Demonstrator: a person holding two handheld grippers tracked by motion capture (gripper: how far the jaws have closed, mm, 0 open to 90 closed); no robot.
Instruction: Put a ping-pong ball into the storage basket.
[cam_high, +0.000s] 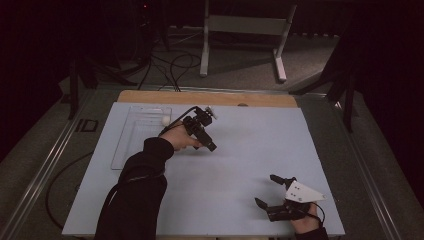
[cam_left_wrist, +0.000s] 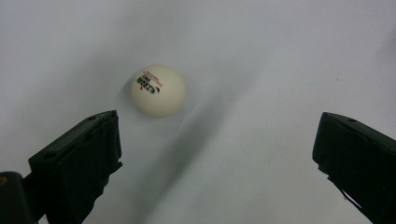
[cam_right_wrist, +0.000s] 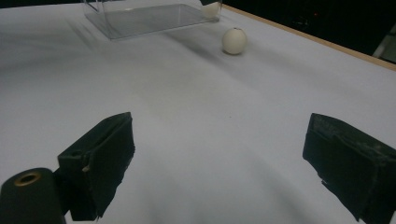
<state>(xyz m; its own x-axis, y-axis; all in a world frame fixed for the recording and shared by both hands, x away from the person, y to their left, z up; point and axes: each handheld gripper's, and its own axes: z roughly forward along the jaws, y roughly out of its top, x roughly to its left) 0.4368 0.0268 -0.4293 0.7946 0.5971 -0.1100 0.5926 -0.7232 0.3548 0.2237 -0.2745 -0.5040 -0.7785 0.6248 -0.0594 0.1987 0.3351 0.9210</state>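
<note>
The bench (cam_high: 240, 165) carries a pale blue-white sheet that is bare across its whole middle and right half, with a strip of bare wood along the far edge at the top of the high view. A clear plastic tray (cam_high: 135, 142) lies flat near the sheet's left edge, in the upper left of the high view, and a white ball (cam_high: 165, 120) sits at the tray's far right corner. The left tool (cam_high: 209, 114) hangs just right of that tray, held by a hand in a dark sleeve (cam_high: 140, 185) that reaches up from the bottom of the frame, wrist bent so the tool tips forward and down. Its own view looks nearly straight down on a second white ball (cam_left_wrist: 158, 90) with small red and black print, lying on the sheet just beyond the left jaw and touching neither; the jaws stand spread wide. The right tool (cam_high: 268, 191) lies low in the lower right of the high view, well apart from the left one, jaws also wide apart and gripping nothing. Its view looks far across open sheet to the printed ball (cam_right_wrist: 234, 41) and the tray (cam_right_wrist: 140, 19) at the top.
</note>
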